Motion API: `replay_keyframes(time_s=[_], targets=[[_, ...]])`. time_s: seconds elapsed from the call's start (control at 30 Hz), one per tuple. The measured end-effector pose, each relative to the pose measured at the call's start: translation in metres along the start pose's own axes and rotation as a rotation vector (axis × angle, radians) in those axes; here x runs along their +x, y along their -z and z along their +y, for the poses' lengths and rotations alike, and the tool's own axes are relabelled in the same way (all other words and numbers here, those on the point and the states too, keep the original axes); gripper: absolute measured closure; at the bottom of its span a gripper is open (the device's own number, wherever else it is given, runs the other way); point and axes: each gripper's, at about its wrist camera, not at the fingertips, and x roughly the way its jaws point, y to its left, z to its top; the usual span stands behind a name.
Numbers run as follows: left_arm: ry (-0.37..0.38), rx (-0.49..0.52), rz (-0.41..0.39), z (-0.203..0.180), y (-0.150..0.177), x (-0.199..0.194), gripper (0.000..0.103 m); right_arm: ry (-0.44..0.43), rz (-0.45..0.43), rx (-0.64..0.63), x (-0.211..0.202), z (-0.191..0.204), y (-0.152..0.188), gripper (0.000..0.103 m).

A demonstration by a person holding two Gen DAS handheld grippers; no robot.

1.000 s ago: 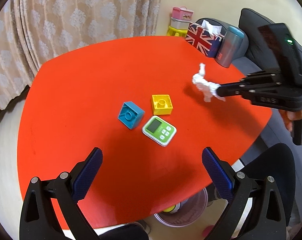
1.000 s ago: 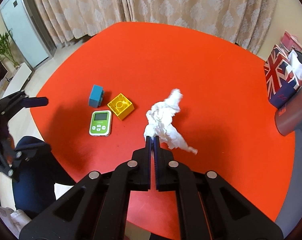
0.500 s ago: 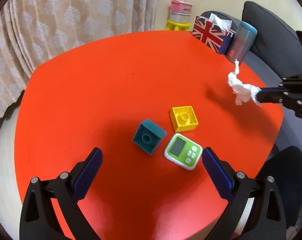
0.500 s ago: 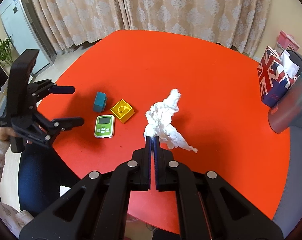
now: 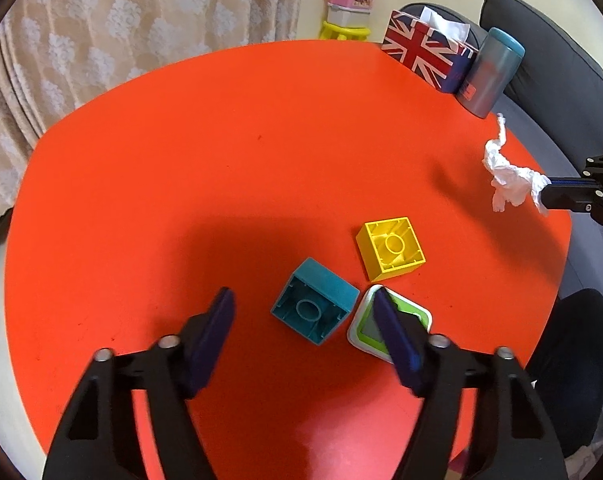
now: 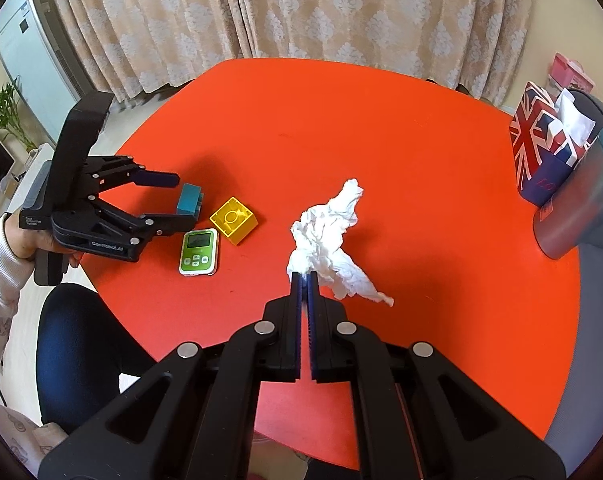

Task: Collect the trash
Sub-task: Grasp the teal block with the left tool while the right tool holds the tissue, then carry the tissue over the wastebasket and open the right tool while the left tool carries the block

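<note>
The right gripper [image 6: 305, 276] pinches the crumpled tissue [image 6: 329, 236] above the red table [image 6: 381, 128], toward its near right edge. The left gripper [image 5: 301, 312] is spread around the teal block [image 5: 315, 306]; the timer [image 6: 198, 247] and yellow block [image 5: 391, 248] lie just beside. The table's far half lies bare.

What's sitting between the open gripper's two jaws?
In the left wrist view, a teal plastic building block lies between the open left gripper jaws, on the red table.
</note>
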Motion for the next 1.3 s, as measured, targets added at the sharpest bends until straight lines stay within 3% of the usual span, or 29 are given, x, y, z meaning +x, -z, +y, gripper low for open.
replay_keyframes(time_s=[0.1, 0.33, 0.73, 1.3], targets=[[0.007, 0.007, 0.01, -0.001, 0.0, 0.001, 0.059, -0.002, 0.0, -0.002, 0.001, 0.001, 0.0, 0.101], [-0.006, 0.004, -0.012, -0.002, 0.003, -0.006, 0.06, -0.004, -0.004, -0.006, 0.003, 0.004, 0.001, 0.101], [-0.014, 0.036, -0.076, -0.033, 0.02, -0.055, 0.06, -0.008, -0.038, -0.029, -0.019, 0.015, 0.013, 0.101], [0.032, 0.099, -0.129, -0.094, 0.073, -0.106, 0.06, -0.071, -0.063, -0.133, -0.074, 0.068, 0.068, 0.101]])
